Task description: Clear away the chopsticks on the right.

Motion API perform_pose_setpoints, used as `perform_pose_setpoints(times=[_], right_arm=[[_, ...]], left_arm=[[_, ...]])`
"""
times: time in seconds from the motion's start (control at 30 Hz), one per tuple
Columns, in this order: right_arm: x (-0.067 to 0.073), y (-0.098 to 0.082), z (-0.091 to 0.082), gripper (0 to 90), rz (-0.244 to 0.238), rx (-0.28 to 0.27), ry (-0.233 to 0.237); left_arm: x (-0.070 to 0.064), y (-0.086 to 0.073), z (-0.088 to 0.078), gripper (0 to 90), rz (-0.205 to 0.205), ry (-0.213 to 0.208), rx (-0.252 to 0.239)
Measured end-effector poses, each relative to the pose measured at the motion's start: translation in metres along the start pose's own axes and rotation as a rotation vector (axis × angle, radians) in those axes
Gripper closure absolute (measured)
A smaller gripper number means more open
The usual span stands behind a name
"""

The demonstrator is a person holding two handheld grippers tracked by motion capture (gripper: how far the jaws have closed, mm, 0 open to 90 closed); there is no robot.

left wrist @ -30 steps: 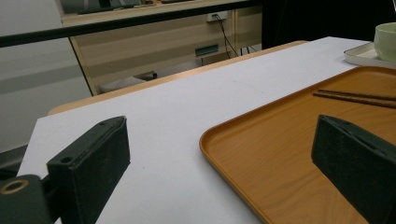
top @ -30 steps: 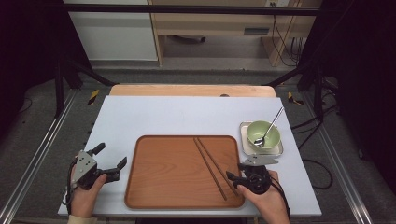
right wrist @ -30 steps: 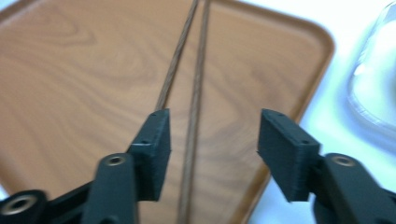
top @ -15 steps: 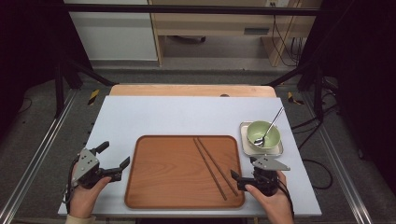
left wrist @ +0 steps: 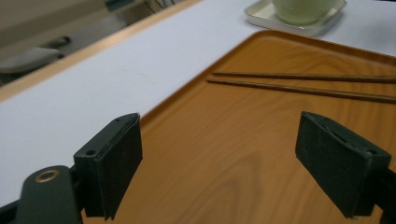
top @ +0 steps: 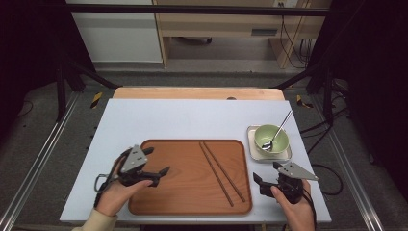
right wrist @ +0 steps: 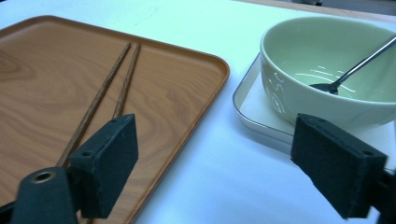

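Note:
Two brown chopsticks (top: 221, 172) lie side by side on a wooden tray (top: 183, 197); the left gripper view has them (left wrist: 303, 83) far ahead. My left gripper (top: 160, 160) hovers over the tray's left part (left wrist: 224, 140). Its jaws stand open, have just been closing a little, and have nothing between them. My right gripper (top: 265, 171) is off the tray's right edge, below a green bowl (top: 271, 137) with a metal spoon (top: 280, 129). It is open (right wrist: 219, 163) too, its jaws also just closing slightly, on nothing. Chopsticks (right wrist: 107, 93) lie to its left, the bowl (right wrist: 327, 74) ahead on the right.
The bowl stands on a small white square tray (top: 254, 150) beside the wooden tray's far right corner. The white tabletop (top: 192, 120) stretches beyond both trays to a wooden strip at the back. Black frame legs and cables stand on the floor around the table.
My left gripper has moved right from the bare table onto the tray's left part. My right gripper has drawn back to the right, away from the chopsticks' near ends.

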State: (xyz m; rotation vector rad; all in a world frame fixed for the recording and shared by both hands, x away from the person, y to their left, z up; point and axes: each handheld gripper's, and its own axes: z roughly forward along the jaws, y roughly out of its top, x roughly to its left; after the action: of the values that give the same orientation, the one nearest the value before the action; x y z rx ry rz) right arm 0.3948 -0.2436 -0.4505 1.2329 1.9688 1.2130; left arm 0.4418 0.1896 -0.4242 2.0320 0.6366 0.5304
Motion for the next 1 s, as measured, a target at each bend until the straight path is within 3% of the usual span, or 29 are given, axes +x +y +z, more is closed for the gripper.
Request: perform_pose_setpoints(times=[0.17, 0.3, 0.53, 0.73, 1.0], right_arm=[[-0.003, -0.001, -0.004, 17.8, -0.024, -0.05, -0.031], [-0.003, -0.002, -0.003, 18.4, -0.024, -0.028, -0.02], [-0.003, -0.002, -0.003, 15.8, -0.005, -0.019, -0.013], [-0.004, -0.002, -0.002, 15.5, 0.018, -0.018, -0.029], [-0.004, -0.003, -0.001, 16.0, 0.032, -0.004, -0.017]], left_arm=[[-0.013, 0.019, 0.035, 22.6, 0.007, -0.065, 0.036], [-0.021, 0.028, 0.055, 31.1, 0.015, -0.077, 0.066], [-0.027, 0.034, 0.074, 58.7, 0.017, -0.101, 0.087], [-0.024, 0.034, 0.09, 82.2, 0.023, -0.092, 0.153], [-0.021, 0.032, 0.117, 89.8, 0.0, -0.081, 0.228]])
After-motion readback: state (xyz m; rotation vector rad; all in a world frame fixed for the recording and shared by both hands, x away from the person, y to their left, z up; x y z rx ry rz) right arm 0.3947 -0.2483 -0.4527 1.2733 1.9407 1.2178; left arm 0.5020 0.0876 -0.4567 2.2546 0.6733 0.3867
